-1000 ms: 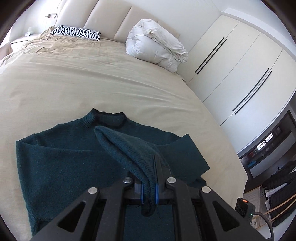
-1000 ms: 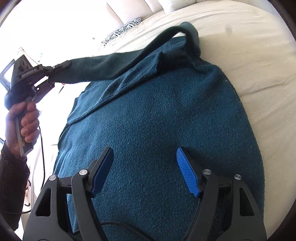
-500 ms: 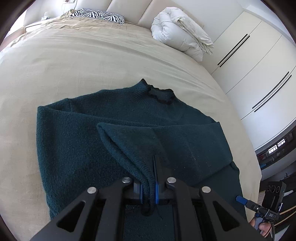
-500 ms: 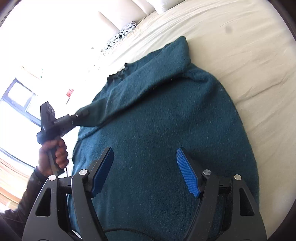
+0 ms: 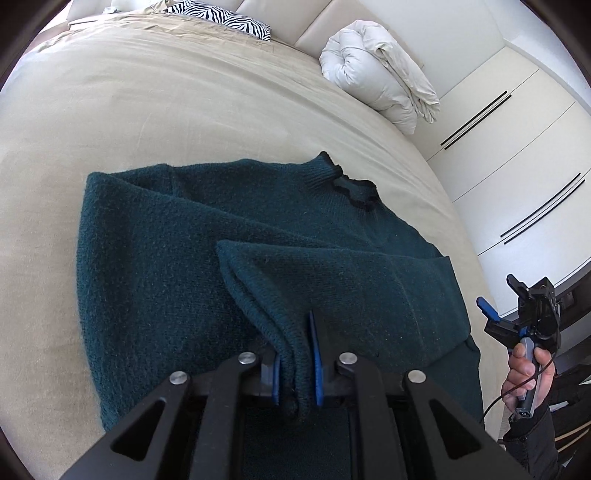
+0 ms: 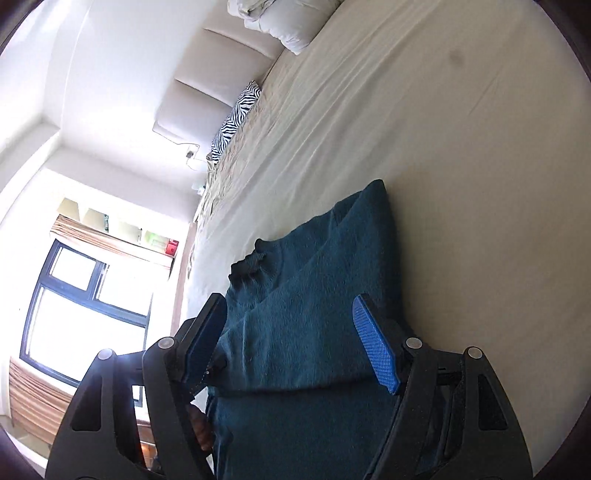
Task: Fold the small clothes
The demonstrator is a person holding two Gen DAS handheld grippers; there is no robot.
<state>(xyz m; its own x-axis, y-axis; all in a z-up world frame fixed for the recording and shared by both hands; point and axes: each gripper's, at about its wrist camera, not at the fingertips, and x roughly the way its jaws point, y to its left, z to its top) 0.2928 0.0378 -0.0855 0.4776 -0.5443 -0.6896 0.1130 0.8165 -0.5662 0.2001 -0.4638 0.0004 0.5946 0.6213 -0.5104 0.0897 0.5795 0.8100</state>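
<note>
A big bed (image 5: 155, 110) with a tan sheet fills most of the view. At its far end sits a soft headboard (image 5: 332, 18). White cupboard doors (image 5: 517, 155) stand on the right side of the room. A window (image 6: 85, 306) shows in the right wrist view.

A rolled white duvet (image 5: 380, 81) lies on the far right part of the bed. A zebra pillow (image 5: 221, 18) lies at the far end, to the left of the duvet.

The dark green sweater (image 5: 166, 280) lies flat on the near part of the bed, with its collar (image 5: 351, 188) pointing to the far side. One sleeve (image 5: 332, 280) is folded across the body of the sweater.

The left gripper (image 5: 295, 365) holds the cuff of that sleeve between its blue pads (image 5: 315, 369). Its jaws have just been opening a little, but the cuff sits between them and the pads touch it on both sides.

The right gripper (image 6: 291, 350) is over the near right edge of the sweater. Its jaws stand wide apart and hold nothing. A hand (image 5: 528, 380) grips its handle.
</note>
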